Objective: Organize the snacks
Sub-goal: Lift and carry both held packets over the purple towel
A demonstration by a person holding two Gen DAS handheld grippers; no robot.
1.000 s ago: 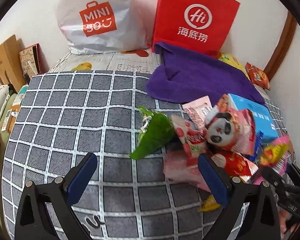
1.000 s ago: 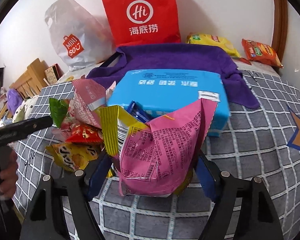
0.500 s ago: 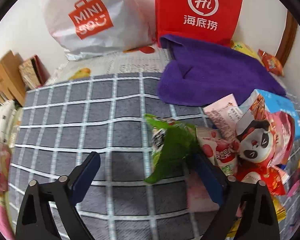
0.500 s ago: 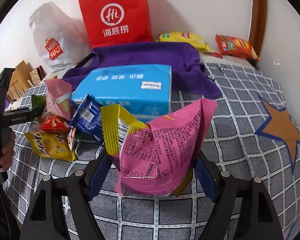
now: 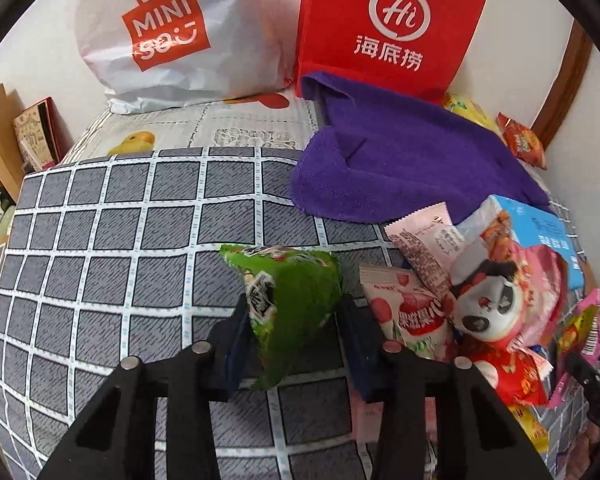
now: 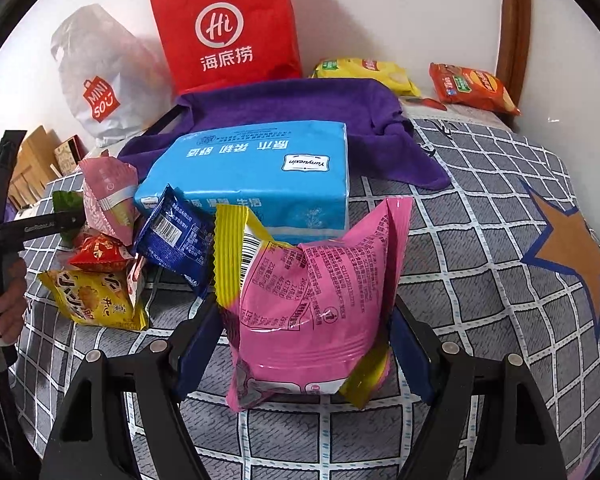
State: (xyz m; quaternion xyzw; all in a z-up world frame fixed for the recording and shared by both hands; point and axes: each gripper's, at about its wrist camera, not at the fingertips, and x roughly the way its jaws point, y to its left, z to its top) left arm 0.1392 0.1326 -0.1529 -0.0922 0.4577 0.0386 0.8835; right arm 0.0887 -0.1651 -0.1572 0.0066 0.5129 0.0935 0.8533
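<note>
My left gripper (image 5: 291,320) is shut on a green snack packet (image 5: 291,304), at the left edge of a heap of snacks on the grey checked bedspread (image 5: 99,248). The heap holds a strawberry packet (image 5: 412,316), a panda packet (image 5: 496,308) and a pale pink packet (image 5: 424,244). My right gripper (image 6: 300,332) is shut on a pink and yellow snack bag (image 6: 312,300), held upright above the bedspread. A dark blue packet (image 6: 175,236), a yellow packet (image 6: 91,300) and a red packet (image 6: 99,254) lie to its left.
A blue tissue pack (image 6: 259,172) lies on a purple towel (image 5: 400,160). A red Hi bag (image 5: 388,28) and a white Miniso bag (image 5: 171,32) stand against the wall. Yellow (image 6: 364,74) and orange (image 6: 472,88) chip bags lie far right. The left gripper's body (image 6: 3,216) shows at the right view's left edge.
My left gripper moved in on the green packet and closed on it. My right gripper drew the pink bag back and right, away from the heap.
</note>
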